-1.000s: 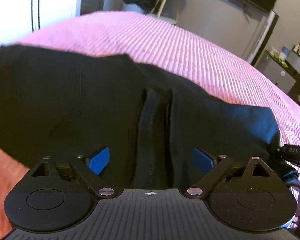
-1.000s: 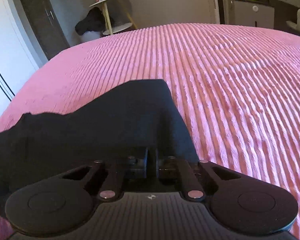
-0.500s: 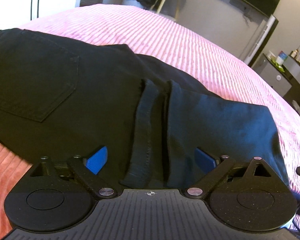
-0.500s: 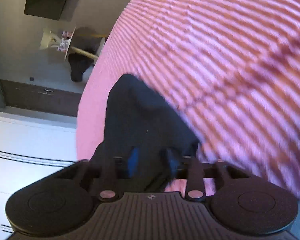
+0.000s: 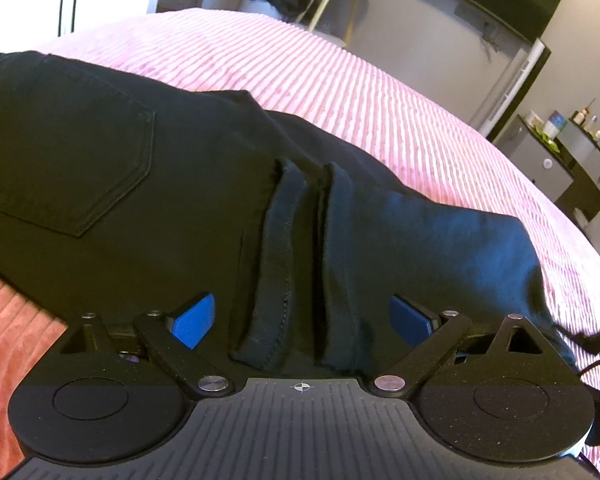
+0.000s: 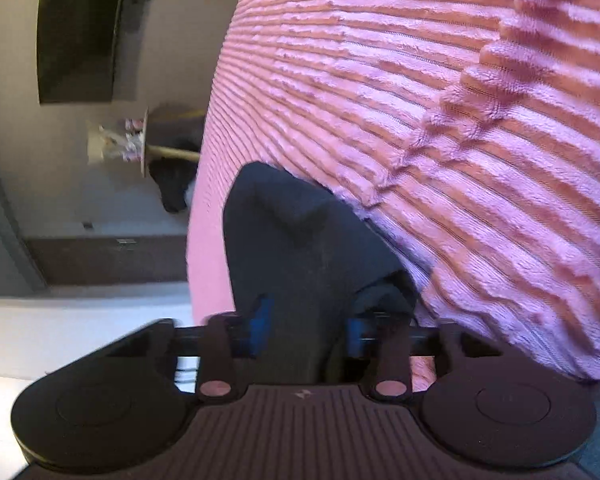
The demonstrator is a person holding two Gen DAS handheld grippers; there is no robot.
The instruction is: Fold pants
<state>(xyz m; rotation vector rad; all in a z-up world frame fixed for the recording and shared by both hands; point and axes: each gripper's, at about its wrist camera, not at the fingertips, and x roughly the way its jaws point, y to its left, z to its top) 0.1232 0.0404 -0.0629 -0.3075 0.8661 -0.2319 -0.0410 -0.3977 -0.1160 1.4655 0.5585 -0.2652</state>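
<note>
Left gripper [image 5: 302,320] stands wide, released, over the black pants [image 5: 140,184], the two leg hems lying between its blue pads [image 5: 192,320] untouched. Right gripper [image 6: 306,332], rolled sideways, is closing; a fold of pants sits between its pads, which do not visibly press on it. Pants lie folded on the pink bedspread [image 5: 360,92].

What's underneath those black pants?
The black pants lie on a pink ribbed bedspread, which shows around them. Whatever the bedspread has directly beneath the cloth is covered, so nothing more can be told.
</note>
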